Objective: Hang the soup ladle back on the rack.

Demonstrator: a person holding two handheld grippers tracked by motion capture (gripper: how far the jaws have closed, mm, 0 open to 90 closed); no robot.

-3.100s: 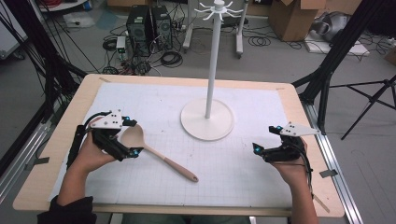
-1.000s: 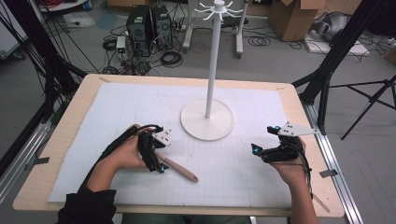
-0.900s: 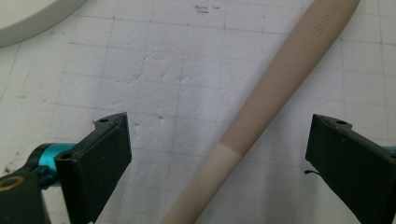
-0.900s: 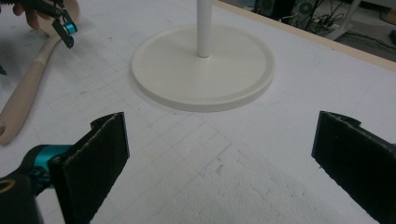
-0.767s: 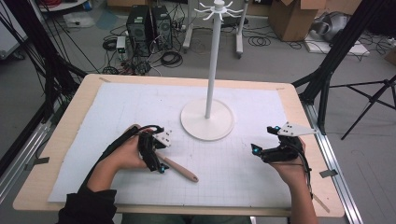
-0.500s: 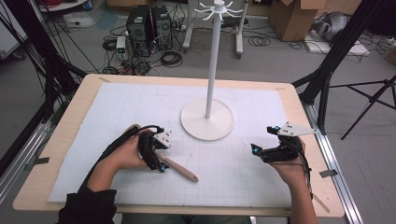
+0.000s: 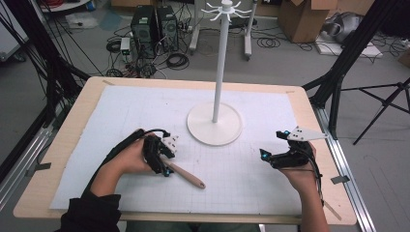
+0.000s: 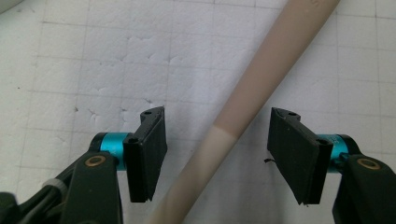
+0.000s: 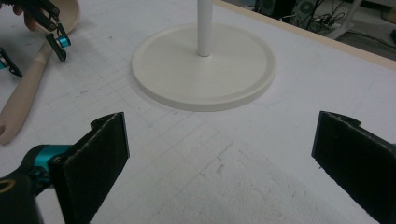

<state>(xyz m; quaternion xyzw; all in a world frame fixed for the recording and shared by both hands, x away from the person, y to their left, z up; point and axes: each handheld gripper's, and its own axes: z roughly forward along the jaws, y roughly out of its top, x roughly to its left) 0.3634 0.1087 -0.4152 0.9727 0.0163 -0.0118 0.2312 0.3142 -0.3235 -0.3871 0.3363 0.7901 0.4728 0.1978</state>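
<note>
The left claw (image 8: 217, 156) is spread open with the handle of a wooden spoon (image 8: 261, 88) running diagonally between its two black jaws, neither pad touching the wood; a gap shows on each side of the handle. From the high view the left claw (image 7: 164, 166) is lowered over the spoon (image 7: 186, 175), which lies flat on the white gridded mat (image 7: 145, 111), its handle end pointing toward the person's right and its bowl hidden under the claw and the left hand (image 7: 126, 158). The right gripper view shows the bowl of the spoon (image 9: 70, 16) beside the left claw (image 9: 35, 49) at the far corner. The right claw (image 9: 219, 158) is wide open and holds nothing, hovering low over bare mat and facing the round white base of the stand (image 9: 203, 65). In the high view the right claw (image 7: 265, 155) sits near the right side of the surface (image 7: 87, 101), well apart from the spoon, held in the right hand (image 7: 300, 171). The stand (image 7: 215, 121) rises on a thin white pole from the middle of the mat, with a ring of hooks at its top, between the two claws and farther from the person.
</note>
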